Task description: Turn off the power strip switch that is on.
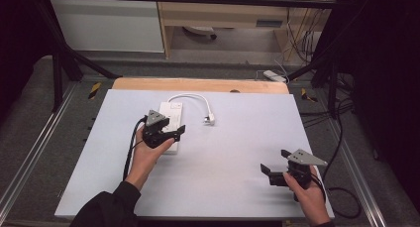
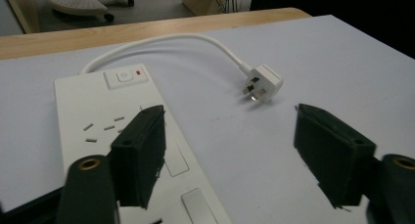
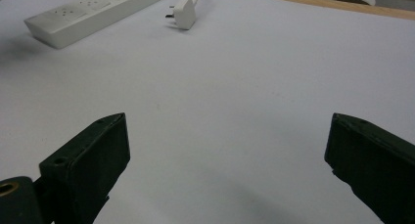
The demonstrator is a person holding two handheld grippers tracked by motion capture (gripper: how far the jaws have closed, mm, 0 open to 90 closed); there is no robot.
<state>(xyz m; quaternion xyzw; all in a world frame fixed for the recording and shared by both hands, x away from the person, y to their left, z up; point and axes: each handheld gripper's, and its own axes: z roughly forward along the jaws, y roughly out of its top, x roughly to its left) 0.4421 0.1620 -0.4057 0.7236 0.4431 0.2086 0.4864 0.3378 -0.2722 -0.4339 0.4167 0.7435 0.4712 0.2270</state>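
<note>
High view overhead, facing forward-down; claw views low, near table; all share power strip (image 1: 171, 119).

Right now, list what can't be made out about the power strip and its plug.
- Power strip, high view: its near end is hidden by the left gripper.
- Power strip, left gripper view: its sockets are partly covered by a black jaw, and its near end is cut off by the bottom edge.
- Power strip, right gripper view: its far end is cut off by the top edge.
- Plug, high view: too small to count its pins.
</note>
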